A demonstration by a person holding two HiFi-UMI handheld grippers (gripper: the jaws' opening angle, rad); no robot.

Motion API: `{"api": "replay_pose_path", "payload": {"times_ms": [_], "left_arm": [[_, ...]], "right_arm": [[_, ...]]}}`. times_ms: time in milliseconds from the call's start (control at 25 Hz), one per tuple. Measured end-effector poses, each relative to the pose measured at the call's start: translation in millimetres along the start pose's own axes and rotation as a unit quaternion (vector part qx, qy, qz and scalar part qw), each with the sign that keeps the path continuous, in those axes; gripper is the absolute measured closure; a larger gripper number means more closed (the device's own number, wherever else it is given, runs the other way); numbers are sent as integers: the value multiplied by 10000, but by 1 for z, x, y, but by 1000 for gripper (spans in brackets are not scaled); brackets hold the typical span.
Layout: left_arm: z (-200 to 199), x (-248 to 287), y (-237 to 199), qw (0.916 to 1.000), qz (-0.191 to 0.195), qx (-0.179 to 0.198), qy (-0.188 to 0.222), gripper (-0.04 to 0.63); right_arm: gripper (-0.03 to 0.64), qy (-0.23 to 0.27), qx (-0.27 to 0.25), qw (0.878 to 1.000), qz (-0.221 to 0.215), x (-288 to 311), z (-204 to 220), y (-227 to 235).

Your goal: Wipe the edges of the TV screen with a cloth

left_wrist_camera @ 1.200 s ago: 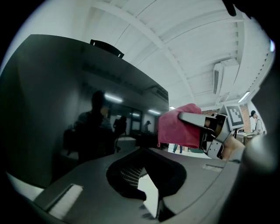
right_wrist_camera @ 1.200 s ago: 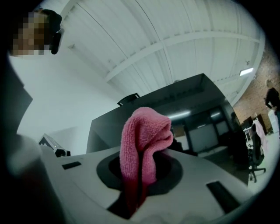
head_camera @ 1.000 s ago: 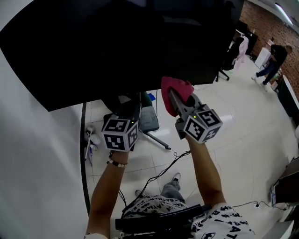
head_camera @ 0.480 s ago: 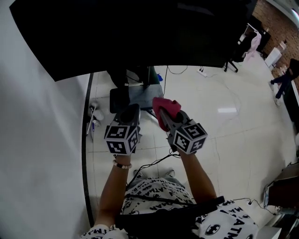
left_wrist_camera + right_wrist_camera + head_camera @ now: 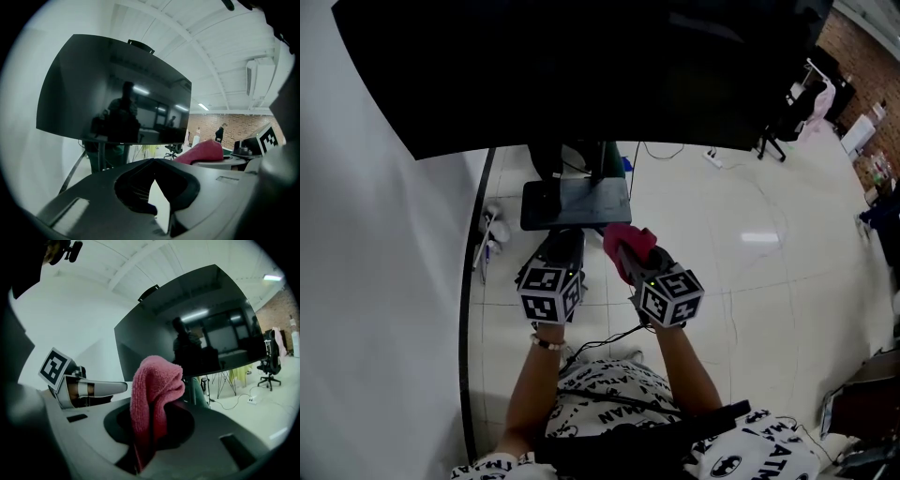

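The big black TV screen (image 5: 581,66) fills the top of the head view on its stand, whose dark base (image 5: 572,202) sits on the floor. My right gripper (image 5: 623,251) is shut on a pink cloth (image 5: 628,239), held below the TV's lower edge and apart from it. In the right gripper view the cloth (image 5: 154,394) stands up bunched between the jaws, with the TV (image 5: 197,329) beyond. My left gripper (image 5: 565,234) is beside it on the left, shut with nothing in it. The left gripper view shows the TV (image 5: 112,93) ahead and the cloth (image 5: 201,151) at right.
A white wall (image 5: 375,281) runs down the left, with a black strip (image 5: 473,281) along it. Cables (image 5: 741,169) lie on the pale tiled floor. An office chair (image 5: 270,359) stands at the far right. A person (image 5: 218,133) stands by a distant brick wall.
Both grippers have dropped down and back from the TV. One second ago the cloth was up at the screen's lower edge; now it hangs well below it.
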State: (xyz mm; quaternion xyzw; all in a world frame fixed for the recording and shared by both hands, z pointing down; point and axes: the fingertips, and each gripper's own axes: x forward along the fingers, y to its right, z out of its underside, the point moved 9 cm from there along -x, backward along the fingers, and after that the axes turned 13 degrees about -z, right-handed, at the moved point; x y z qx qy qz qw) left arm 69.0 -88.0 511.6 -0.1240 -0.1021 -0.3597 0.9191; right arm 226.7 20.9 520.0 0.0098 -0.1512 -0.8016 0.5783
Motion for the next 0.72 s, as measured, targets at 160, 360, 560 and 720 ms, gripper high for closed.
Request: {"api": "replay_pose_path", "payload": {"times_ms": [160,360,560,720], "left_arm": [[5,4,7,9998,93,-142,-67,592],[4,10,12,9997,54,-207,-72,592],[0,13,18,9997,123,-223,-53,592],[-4,15,19,9997,117,-224,-7,593]], "right_arm": [[557,-14,-46,10000,83,-11,-5,6],[557,-49,-214,9996,160,-18,-12,16],[557,-59,-238,9996,166,-18,-15,17],[557,-56,-282,9995,144,-16,-20,17]]}}
